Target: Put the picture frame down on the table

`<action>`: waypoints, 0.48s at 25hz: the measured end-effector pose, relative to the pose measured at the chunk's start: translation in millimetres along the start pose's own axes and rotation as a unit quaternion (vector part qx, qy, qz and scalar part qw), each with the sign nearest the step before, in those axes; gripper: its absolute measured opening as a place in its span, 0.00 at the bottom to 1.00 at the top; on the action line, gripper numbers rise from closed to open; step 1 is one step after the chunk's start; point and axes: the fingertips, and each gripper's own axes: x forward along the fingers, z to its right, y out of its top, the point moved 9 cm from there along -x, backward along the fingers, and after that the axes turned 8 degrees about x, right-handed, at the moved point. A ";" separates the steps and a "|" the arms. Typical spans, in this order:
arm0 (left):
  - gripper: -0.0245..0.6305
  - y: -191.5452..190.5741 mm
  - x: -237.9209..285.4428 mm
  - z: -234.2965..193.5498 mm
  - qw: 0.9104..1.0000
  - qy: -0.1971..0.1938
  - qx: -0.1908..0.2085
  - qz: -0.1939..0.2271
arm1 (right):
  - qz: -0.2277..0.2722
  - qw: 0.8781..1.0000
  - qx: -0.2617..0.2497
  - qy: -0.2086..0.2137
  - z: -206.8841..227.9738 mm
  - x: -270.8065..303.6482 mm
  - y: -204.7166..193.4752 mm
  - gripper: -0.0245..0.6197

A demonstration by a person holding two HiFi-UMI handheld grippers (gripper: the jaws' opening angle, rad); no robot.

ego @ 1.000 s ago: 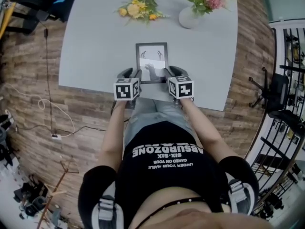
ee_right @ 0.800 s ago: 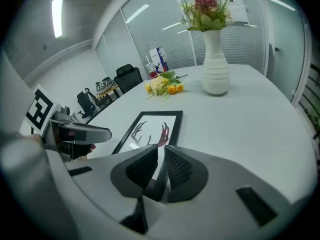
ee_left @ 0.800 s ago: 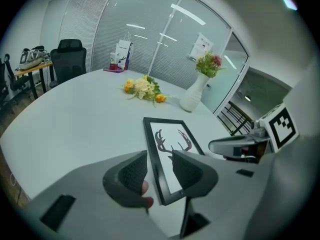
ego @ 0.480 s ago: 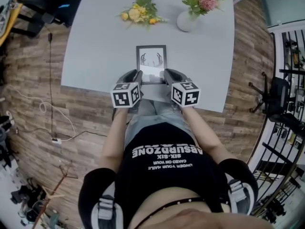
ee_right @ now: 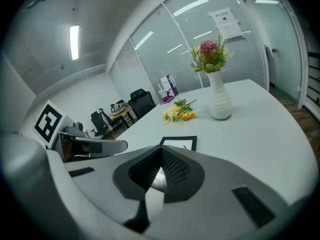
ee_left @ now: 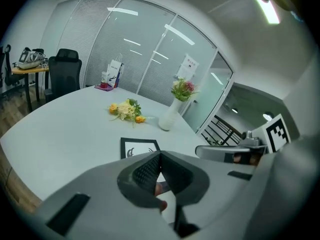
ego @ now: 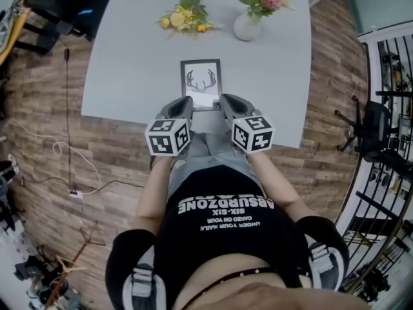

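Observation:
The picture frame (ego: 201, 81), black-edged with an antler drawing, lies flat on the grey table (ego: 129, 63) near its front edge. It also shows past the jaws in the left gripper view (ee_left: 135, 146) and the right gripper view (ee_right: 180, 143). My left gripper (ego: 186, 103) hangs at the frame's near left corner and my right gripper (ego: 223, 100) at its near right corner. In both gripper views the jaws meet at their tips, left gripper (ee_left: 160, 154) and right gripper (ee_right: 161, 149), with nothing between them.
A loose bunch of yellow flowers (ego: 186, 17) lies at the far side of the table. A white vase with pink flowers (ego: 248, 26) stands to its right. Office chairs (ee_left: 65, 71) stand beyond the table, and brick-pattern floor surrounds it.
Both grippers have drawn back from the frame's near edge and risen toward the camera. The frame stays flat on the table.

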 end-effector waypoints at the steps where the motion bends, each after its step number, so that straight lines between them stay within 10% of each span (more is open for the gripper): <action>1: 0.06 1.6 -2.0 2.7 1.000 -0.002 0.006 0.003 | 0.003 1.000 -0.005 0.000 -2.4 -3.4 1.2 0.06; 12: 0.06 6.9 -9.0 21.5 0.999 -0.029 0.037 0.005 | 0.042 0.998 -0.041 0.009 -22.1 -21.6 5.9 0.06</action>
